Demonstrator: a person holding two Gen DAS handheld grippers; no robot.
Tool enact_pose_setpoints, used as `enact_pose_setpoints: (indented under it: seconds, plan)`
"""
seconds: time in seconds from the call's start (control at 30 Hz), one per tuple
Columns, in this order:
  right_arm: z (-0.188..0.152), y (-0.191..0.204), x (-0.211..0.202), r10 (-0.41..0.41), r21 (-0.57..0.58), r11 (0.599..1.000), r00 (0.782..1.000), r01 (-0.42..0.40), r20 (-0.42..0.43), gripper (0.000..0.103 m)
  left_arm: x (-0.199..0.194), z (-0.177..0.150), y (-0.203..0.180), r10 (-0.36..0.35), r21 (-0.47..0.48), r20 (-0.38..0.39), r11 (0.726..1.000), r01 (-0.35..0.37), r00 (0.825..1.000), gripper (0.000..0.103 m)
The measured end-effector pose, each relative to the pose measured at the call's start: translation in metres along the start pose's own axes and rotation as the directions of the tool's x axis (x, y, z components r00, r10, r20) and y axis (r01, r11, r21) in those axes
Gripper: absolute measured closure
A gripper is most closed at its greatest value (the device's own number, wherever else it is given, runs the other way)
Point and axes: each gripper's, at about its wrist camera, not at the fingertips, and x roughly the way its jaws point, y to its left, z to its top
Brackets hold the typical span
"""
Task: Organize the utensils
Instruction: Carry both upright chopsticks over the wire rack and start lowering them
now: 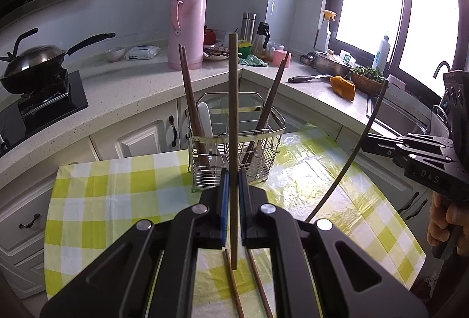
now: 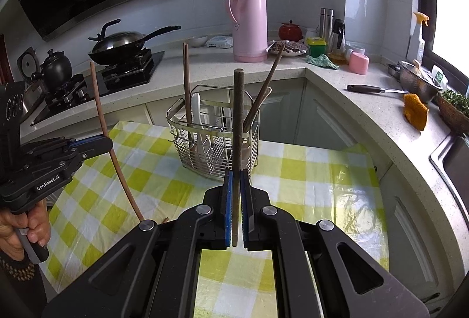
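While our left gripper [image 1: 233,180] and right gripper [image 2: 236,180] each clamp one upright chopstick [image 1: 233,124], the wire caddy [image 1: 234,159] stands on the checked cloth at twelve o'clock, just ahead, roughly equally near both; two chopsticks [image 1: 234,288] remain below.

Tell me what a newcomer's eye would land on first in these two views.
First, the chopstick standing upright, pinched in the left gripper, and a second chopstick clamped the same way in the right gripper, both above the green checked tablecloth. Just beyond them stands the wire utensil basket with chopsticks leaning out. Behind, on the counter, the tall pink thermos stands out.
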Motion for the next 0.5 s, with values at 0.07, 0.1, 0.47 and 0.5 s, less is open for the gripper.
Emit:
enact_pose_setpoints:
  seconds: [0.07, 0.1, 0.47, 0.5]
  plan:
    - [0.005, -0.001, -0.001, 0.008, 0.008, 1.000, 1.000, -0.008, 0.013, 0.098, 0.000, 0.002, -0.001, 0.003, 0.016, -0.001, 1.000, -0.003, 1.000, 0.097]
    - [0.007, -0.002, -0.001, 0.009, 0.008, 1.000, 1.000, -0.009, 0.020, 0.098, 0.000, 0.002, -0.001, 0.006, 0.023, -0.002, 1.000, -0.006, 1.000, 0.097]
    - [0.031, -0.014, -0.008, 0.019, -0.008, 1.000, 0.998, -0.018, 0.052, 0.098, 0.008, 0.015, -0.002, 0.037, 0.049, -0.017, 0.998, -0.036, 0.999, 0.097]
    - [0.034, -0.014, -0.008, 0.014, -0.011, 1.000, 0.999, -0.013, 0.053, 0.098, 0.009, 0.017, -0.002, 0.033, 0.049, -0.017, 0.998, -0.032, 0.999, 0.097]
